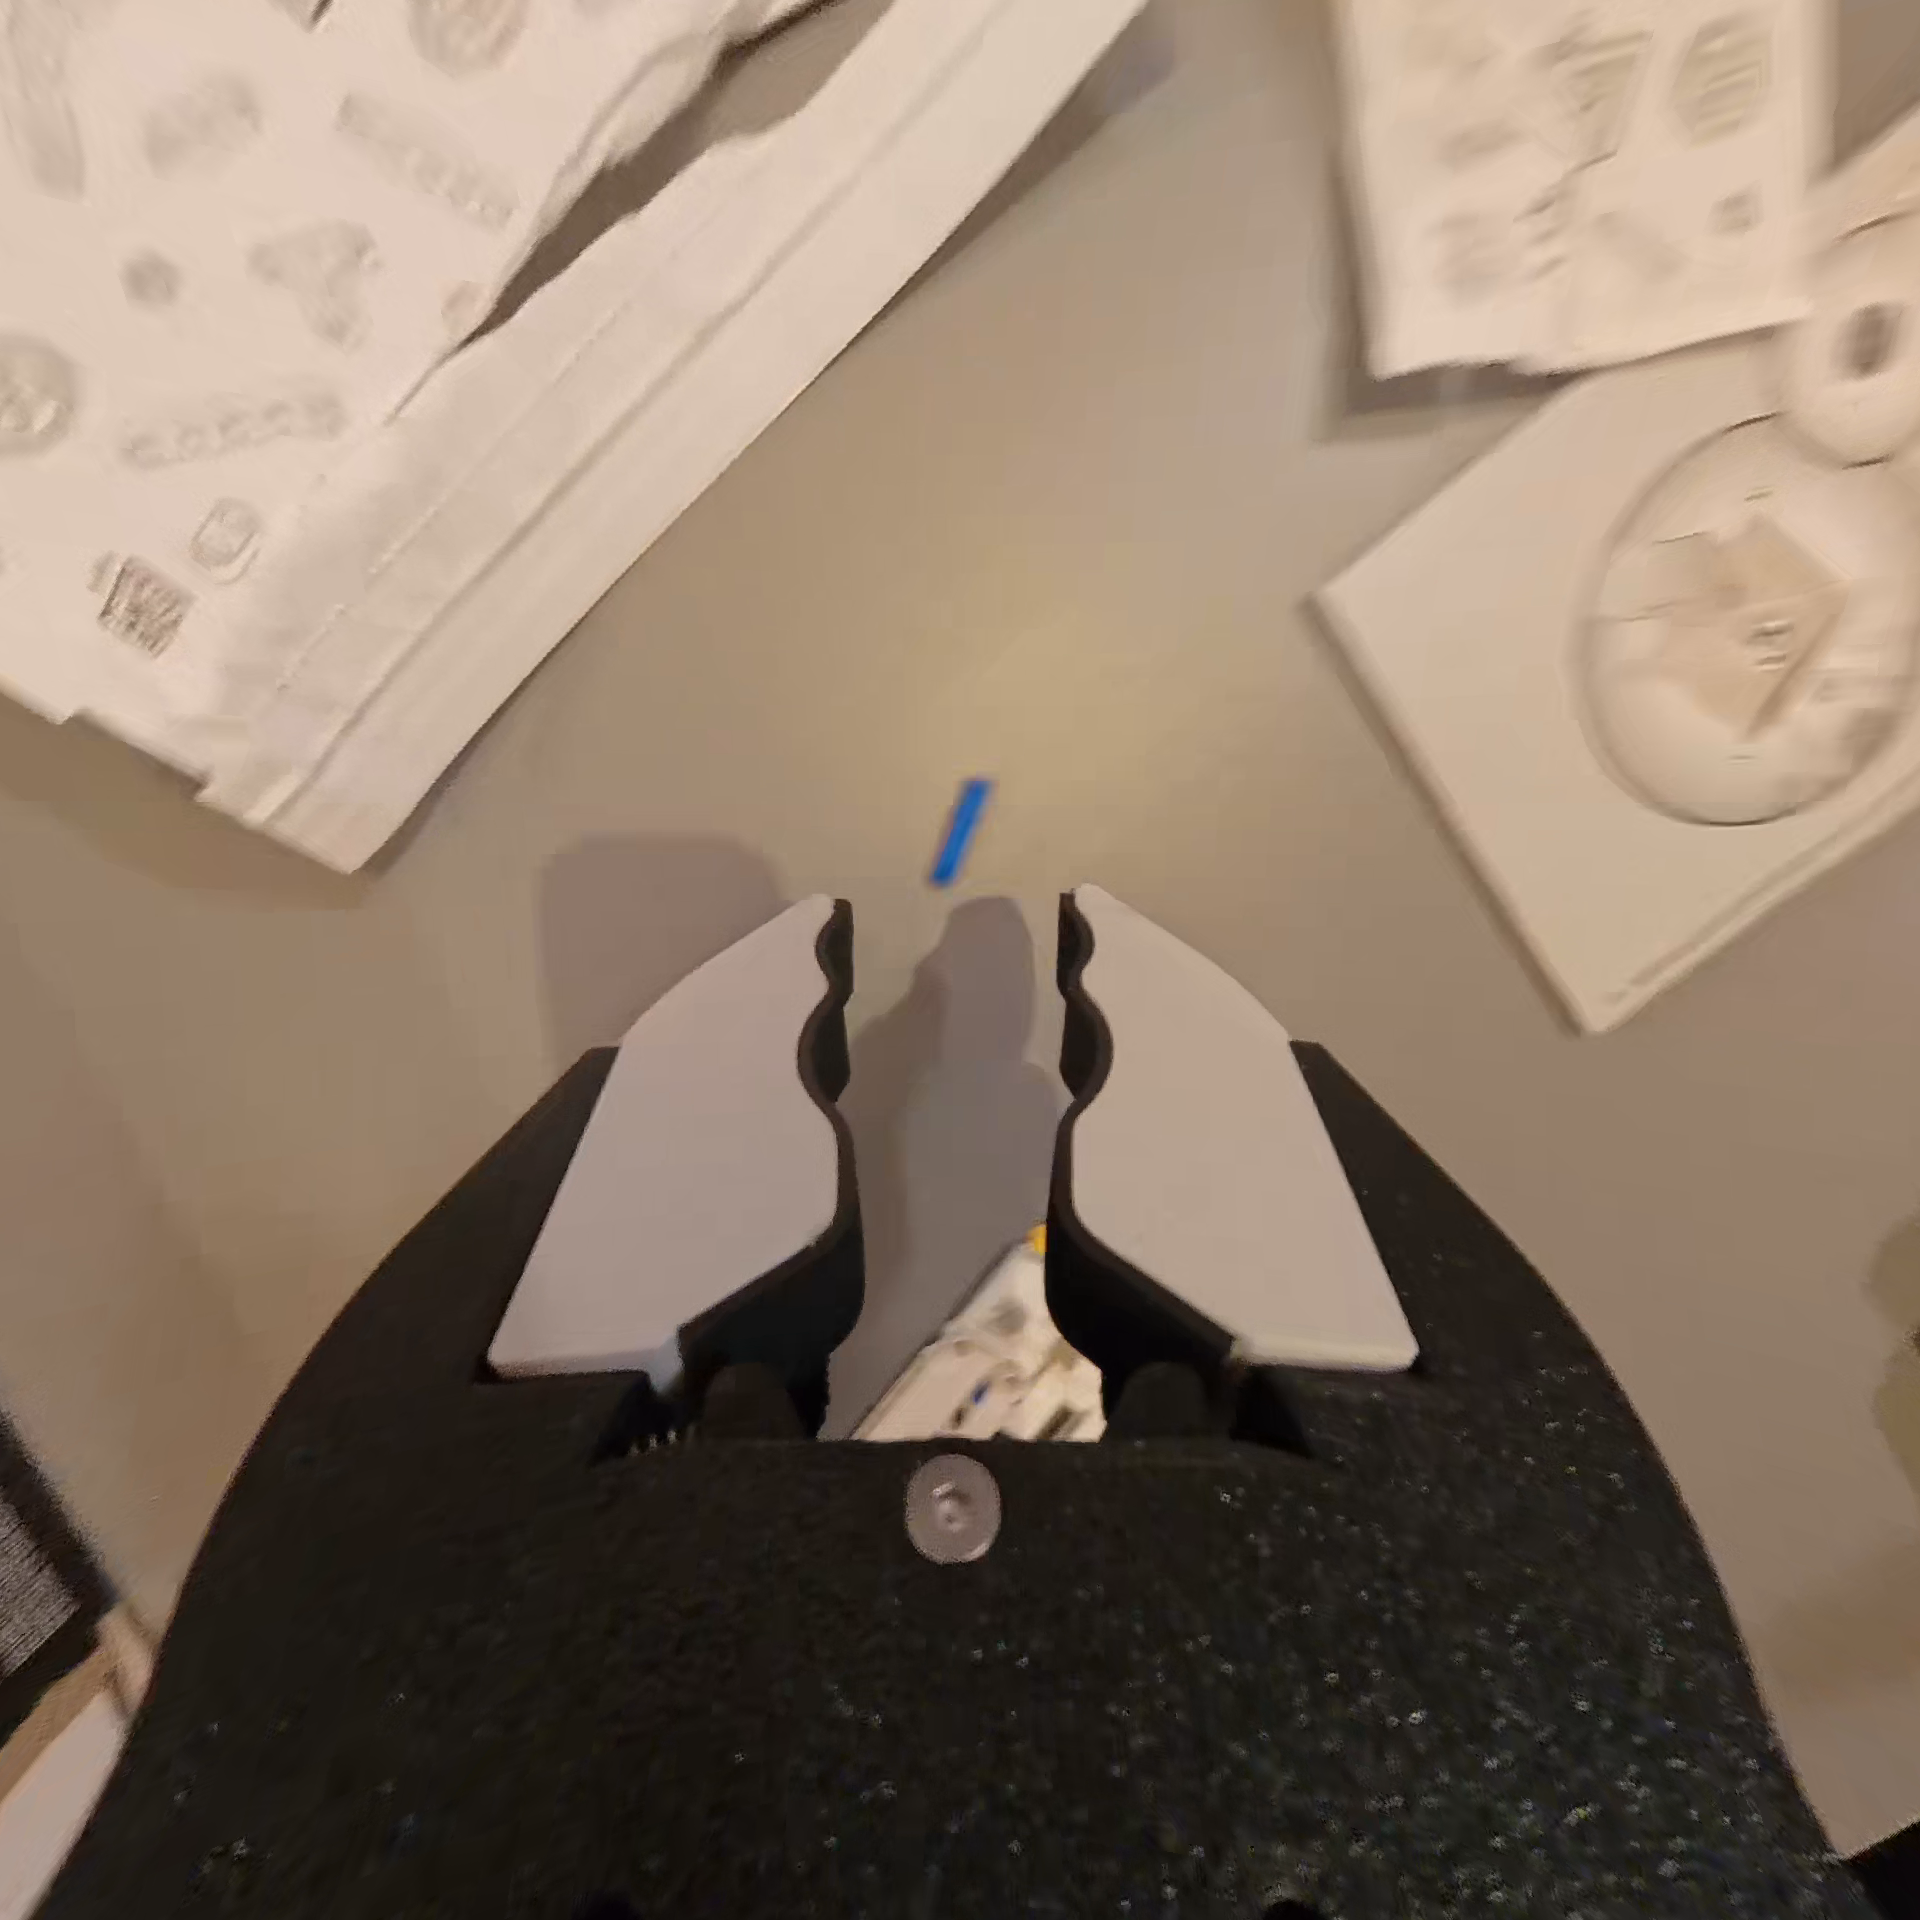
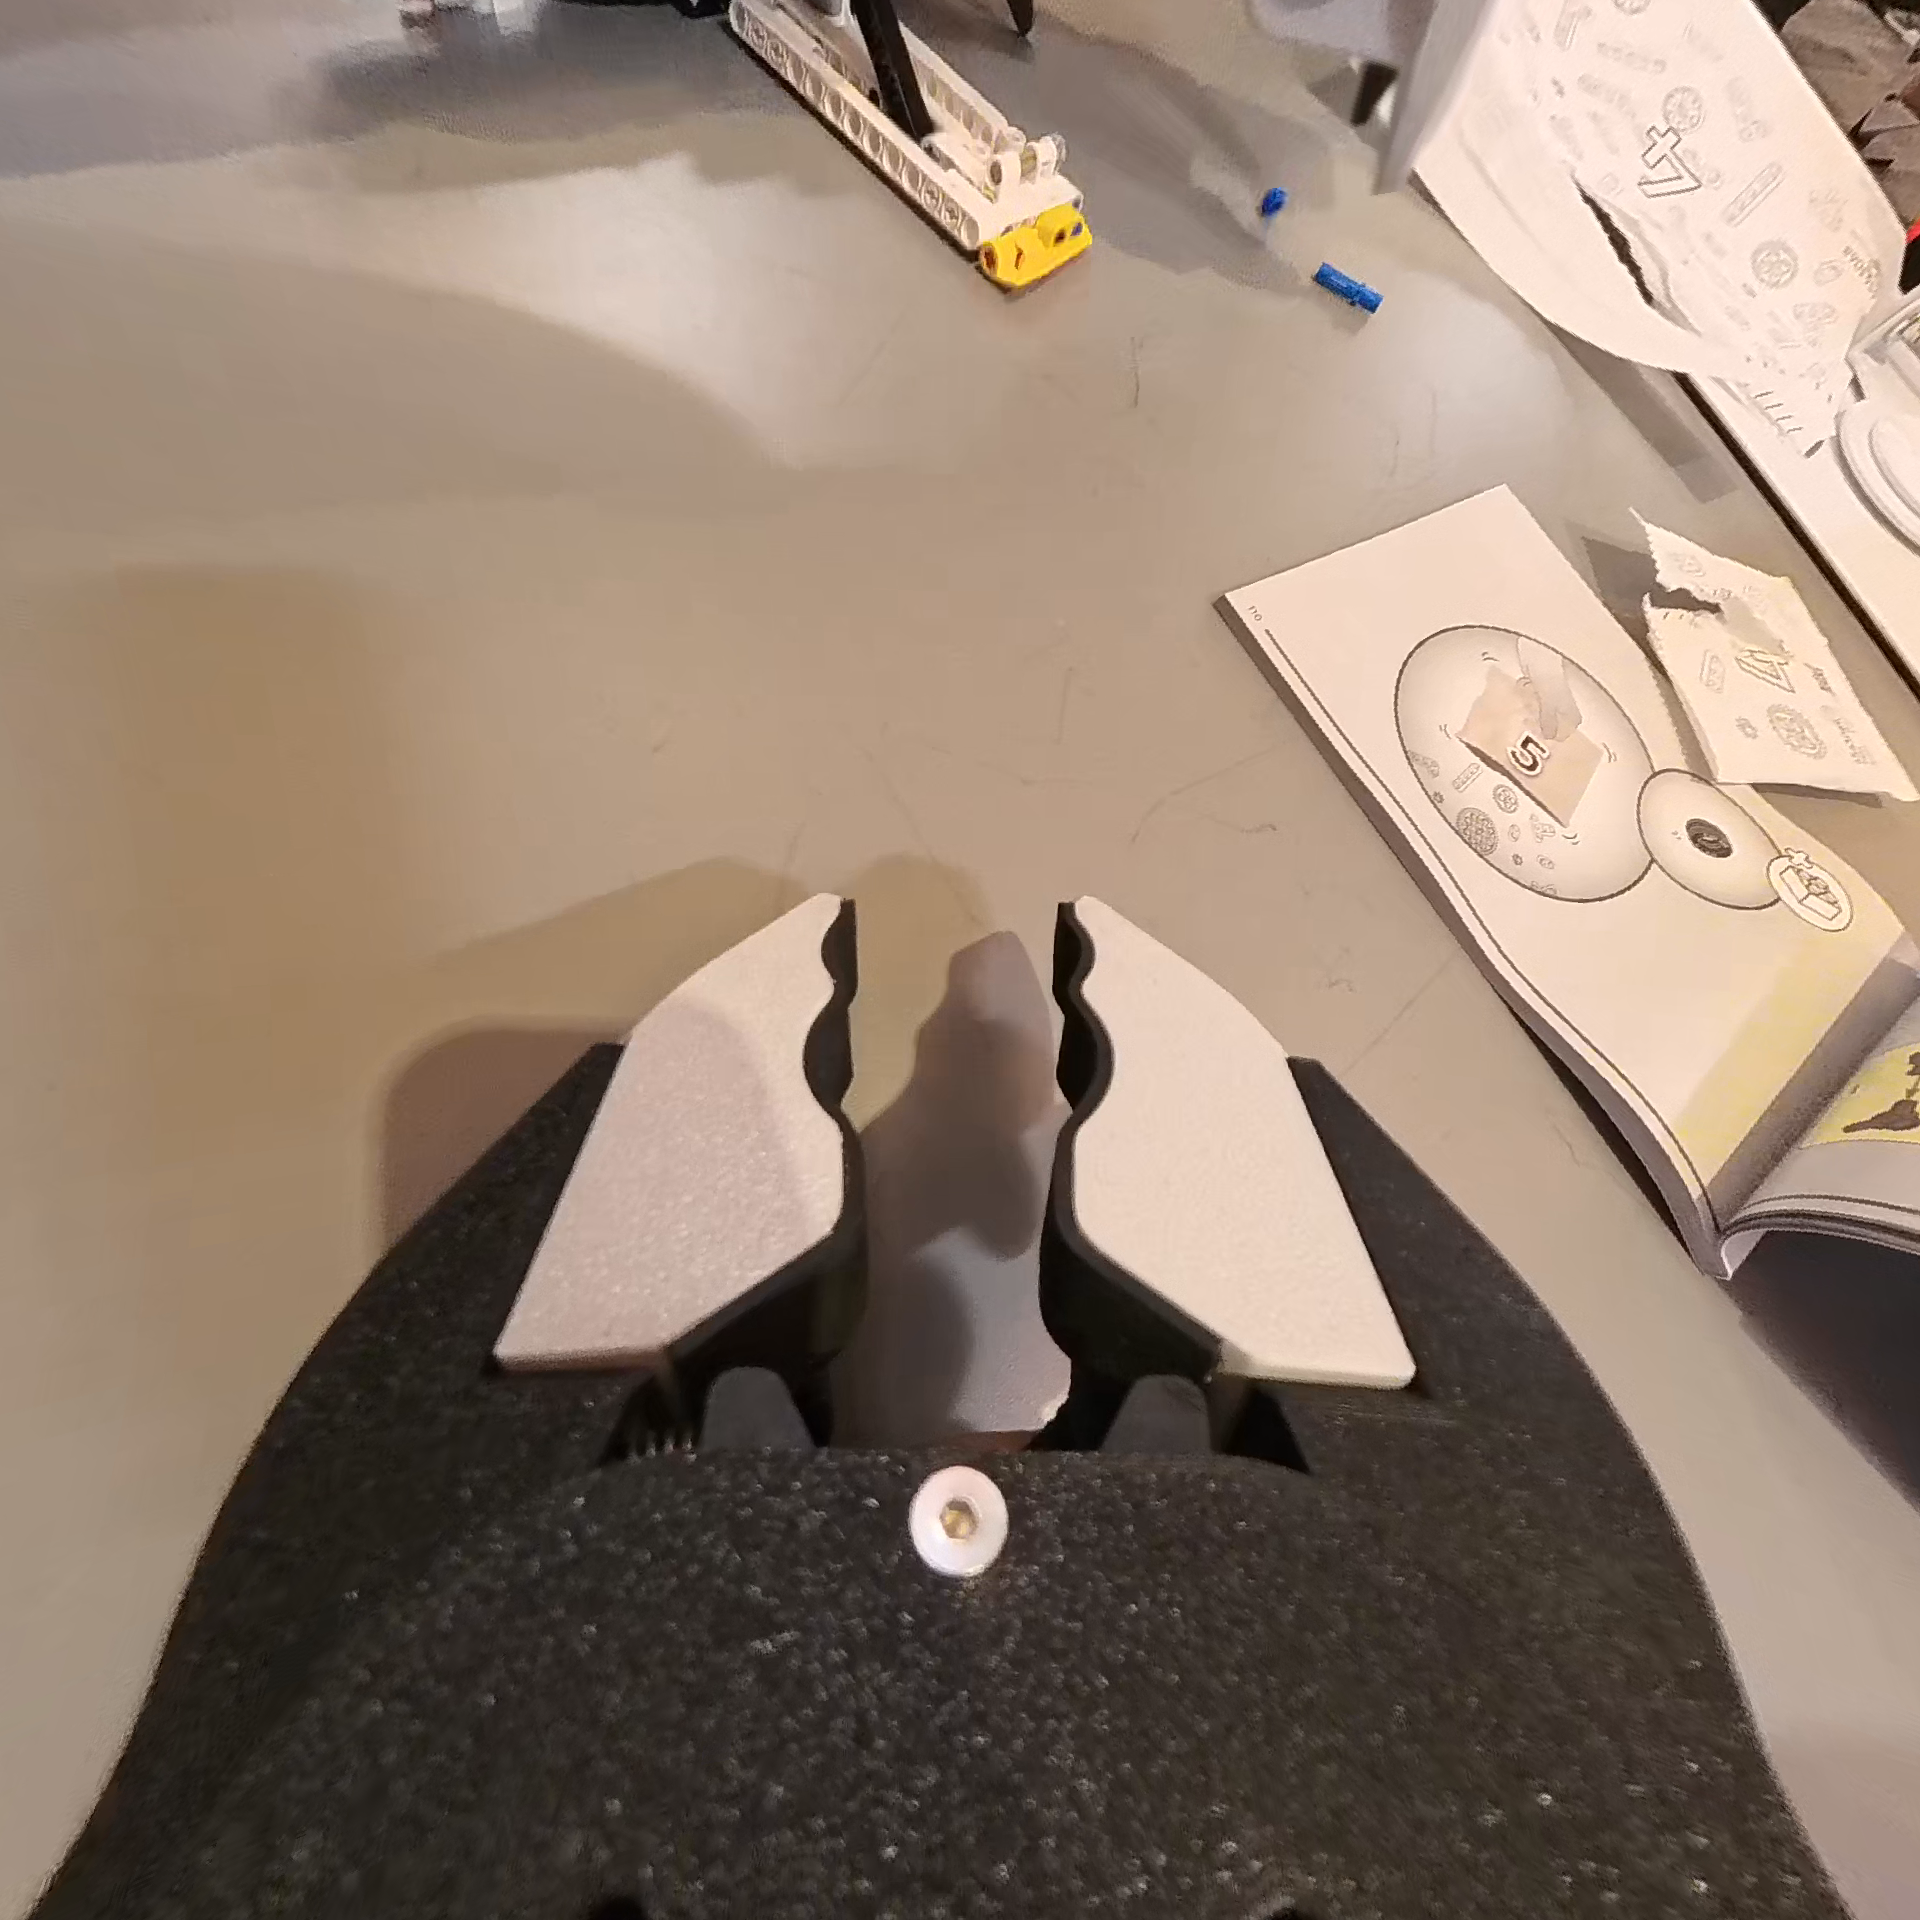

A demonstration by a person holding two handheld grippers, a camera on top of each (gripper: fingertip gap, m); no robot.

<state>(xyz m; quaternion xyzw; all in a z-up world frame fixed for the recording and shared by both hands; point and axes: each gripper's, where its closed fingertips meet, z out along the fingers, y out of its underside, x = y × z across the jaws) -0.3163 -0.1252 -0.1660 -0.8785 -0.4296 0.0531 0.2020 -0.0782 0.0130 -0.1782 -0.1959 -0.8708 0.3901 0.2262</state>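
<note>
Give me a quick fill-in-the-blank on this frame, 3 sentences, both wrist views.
1. Both the left gripper and the right gripper have their jaws ____, with nothing between the fingers.
2. The small peg lying on the table just ahead of the left gripper is ____ in colour.
3. The white beam assembly ends in a ____ block.

Missing words: open; blue; yellow

Torn paper bags (image 1: 312, 364), booklet (image 2: 1558, 831) — blue pin (image 1: 961, 831).
</note>
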